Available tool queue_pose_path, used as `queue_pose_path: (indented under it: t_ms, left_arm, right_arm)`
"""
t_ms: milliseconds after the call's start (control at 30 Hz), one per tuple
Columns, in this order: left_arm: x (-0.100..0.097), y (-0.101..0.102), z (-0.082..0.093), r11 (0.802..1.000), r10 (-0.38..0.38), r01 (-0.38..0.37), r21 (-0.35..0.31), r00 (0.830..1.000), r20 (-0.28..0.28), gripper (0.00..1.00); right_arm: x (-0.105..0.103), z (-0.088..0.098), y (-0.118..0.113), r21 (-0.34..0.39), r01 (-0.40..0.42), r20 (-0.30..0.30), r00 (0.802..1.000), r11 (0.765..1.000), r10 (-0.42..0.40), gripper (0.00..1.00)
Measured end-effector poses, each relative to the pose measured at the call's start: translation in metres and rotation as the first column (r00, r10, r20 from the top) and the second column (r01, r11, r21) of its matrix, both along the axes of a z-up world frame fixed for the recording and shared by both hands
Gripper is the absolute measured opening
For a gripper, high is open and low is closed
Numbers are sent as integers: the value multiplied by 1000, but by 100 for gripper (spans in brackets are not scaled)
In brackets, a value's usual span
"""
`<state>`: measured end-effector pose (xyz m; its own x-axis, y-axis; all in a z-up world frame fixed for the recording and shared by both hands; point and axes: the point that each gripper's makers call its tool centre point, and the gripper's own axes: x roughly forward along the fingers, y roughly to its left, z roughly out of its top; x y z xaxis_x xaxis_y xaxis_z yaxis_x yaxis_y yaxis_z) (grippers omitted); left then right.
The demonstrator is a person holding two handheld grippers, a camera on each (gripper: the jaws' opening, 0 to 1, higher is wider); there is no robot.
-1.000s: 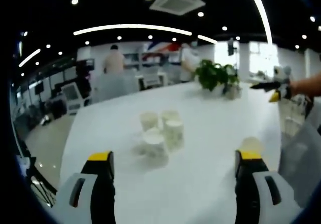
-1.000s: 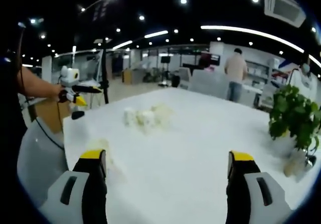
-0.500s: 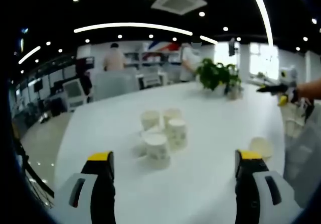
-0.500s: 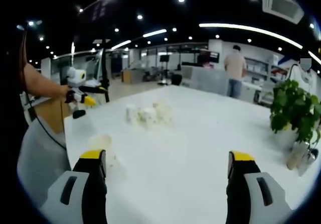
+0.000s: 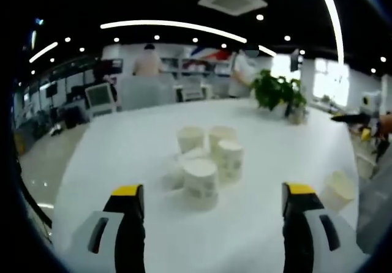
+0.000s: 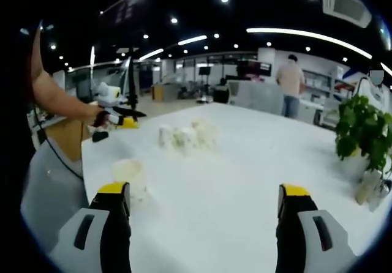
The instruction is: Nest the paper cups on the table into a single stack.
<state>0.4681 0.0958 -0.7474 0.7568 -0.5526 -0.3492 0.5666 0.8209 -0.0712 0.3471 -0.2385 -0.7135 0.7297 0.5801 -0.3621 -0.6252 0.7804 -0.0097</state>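
Ahead of the left gripper's spread jaws, a cluster of white matt paper cups was seen on the smooth white table, whose top carried a soft sheen from the ceiling lights. The jaws were made of black plastic with matt yellow tips and pale grey casings. Just beyond the right gripper's left jaw, a single cream paper cup looked matt.

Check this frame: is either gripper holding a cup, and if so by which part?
Nothing is held. The left gripper and right gripper are both open, with only white table between their jaws; the paper cups stand untouched ahead.
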Motion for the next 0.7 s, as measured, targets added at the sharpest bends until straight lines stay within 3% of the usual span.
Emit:
queue_pose_path:
  t_ms: [100,167,267,400,533,600,700]
  left_arm:
    - [7,-3,-3,1000,-1,1,19,1000,6,87]
    - [12,-8,-10,998,-15,14,67,1000,8,85]
    - [21,-10,-16,997,-18,18,75,1000,9,84]
    - [27,-13,-26,994,-11,10,112,1000,11,80]
    - [30,-17,-37,993,-11,11,118,1000,-3,79]
    - [33,-18,-40,993,-13,14,121,1000,-5,78]
    - [35,-22,-41,993,-13,13,118,1000,3,73]
  right_arm:
    - [-2,0,1,3,7,-4,1000,1000,-7,97]
    - [-4,-2,0,-6,9,-9,1000,1000,-10,97]
    - [-7,-1,4,-2,-13,-1,1000,1000,13,97]
    - [-9,-11,9,0,-30,-11,999,1000,30,98]
    - [-10,-20,12,-4,-34,-44,998,999,34,98]
    - [-9,-17,16,10,-48,-20,999,999,48,99]
    - [-6,-24,13,4,-38,-40,998,999,38,99]
